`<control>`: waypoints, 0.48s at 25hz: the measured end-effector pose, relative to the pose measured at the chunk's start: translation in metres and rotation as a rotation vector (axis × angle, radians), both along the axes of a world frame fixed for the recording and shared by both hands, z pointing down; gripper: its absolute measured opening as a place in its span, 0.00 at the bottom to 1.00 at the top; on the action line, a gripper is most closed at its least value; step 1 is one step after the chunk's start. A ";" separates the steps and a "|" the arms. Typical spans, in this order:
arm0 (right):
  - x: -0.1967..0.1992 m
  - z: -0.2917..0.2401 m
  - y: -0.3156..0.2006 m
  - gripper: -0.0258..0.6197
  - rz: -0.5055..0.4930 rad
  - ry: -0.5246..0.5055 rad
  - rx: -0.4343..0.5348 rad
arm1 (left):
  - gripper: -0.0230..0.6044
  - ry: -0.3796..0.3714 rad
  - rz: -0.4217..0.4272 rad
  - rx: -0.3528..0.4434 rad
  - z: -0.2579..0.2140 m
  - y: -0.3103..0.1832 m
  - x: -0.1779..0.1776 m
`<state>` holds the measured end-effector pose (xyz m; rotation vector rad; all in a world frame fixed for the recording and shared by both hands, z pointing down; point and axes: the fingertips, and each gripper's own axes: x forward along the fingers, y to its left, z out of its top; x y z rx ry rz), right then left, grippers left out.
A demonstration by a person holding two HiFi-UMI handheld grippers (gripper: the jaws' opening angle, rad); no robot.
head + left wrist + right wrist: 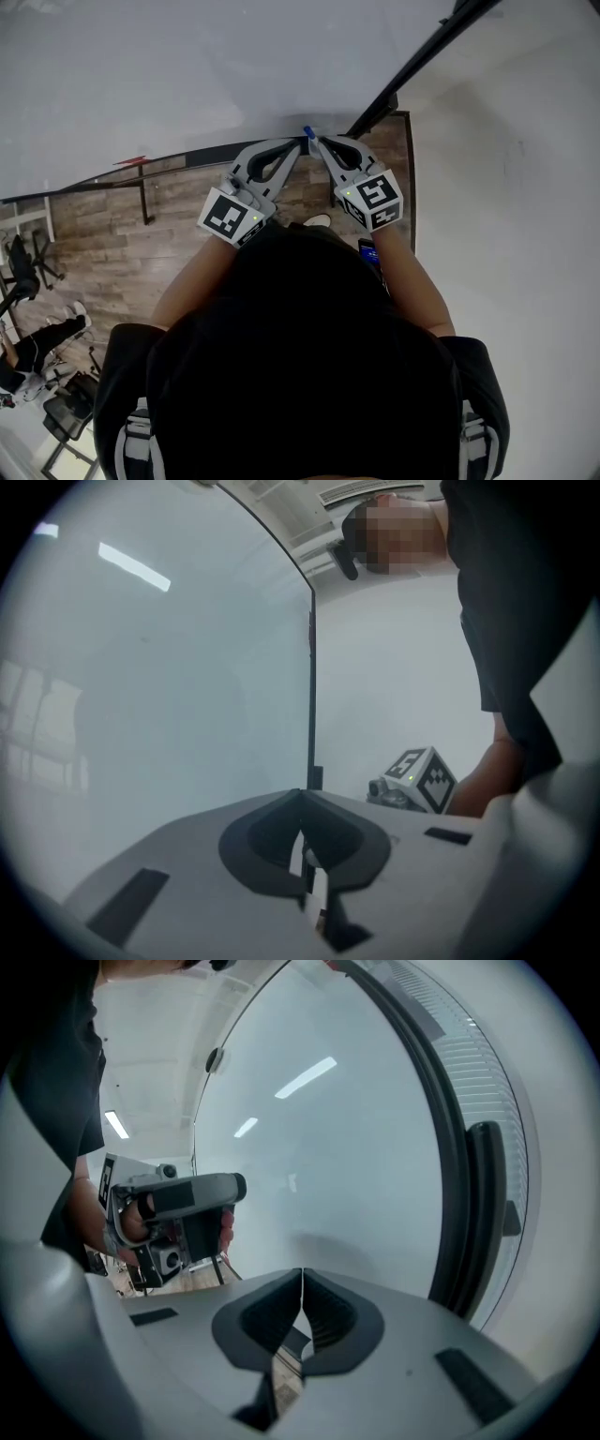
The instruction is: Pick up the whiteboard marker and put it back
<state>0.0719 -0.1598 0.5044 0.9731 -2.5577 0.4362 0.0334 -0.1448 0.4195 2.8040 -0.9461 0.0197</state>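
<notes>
whiteboard (pixel 187 66) up top, wood floor (pixel 112 244) below. left claw (pixel 298 145) and right claw (pixel 321 142) raised to board's lower edge, tips close together, each pressed together, nothing pinched. whiteboard marker (pixel 309 132) at that edge between the tips, blue end showing.

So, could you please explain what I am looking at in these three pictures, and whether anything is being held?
No robot here: a person carries two hand-held two-jaw grippers. The head view looks down from the person's head: the left gripper and the right gripper point at a whiteboard standing over a wooden floor. The other two pictures come from cameras riding on each gripper, looking along its jaws. Both pairs of jaws are closed at the tips. A small blue thing, probably the marker, sits at the board's lower edge just past the tips; I cannot tell whether either gripper holds it.
</notes>
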 end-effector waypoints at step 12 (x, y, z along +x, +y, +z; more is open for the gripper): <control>-0.011 0.043 -0.006 0.09 -0.037 0.128 -0.023 | 0.04 0.008 -0.038 0.005 0.005 0.001 -0.009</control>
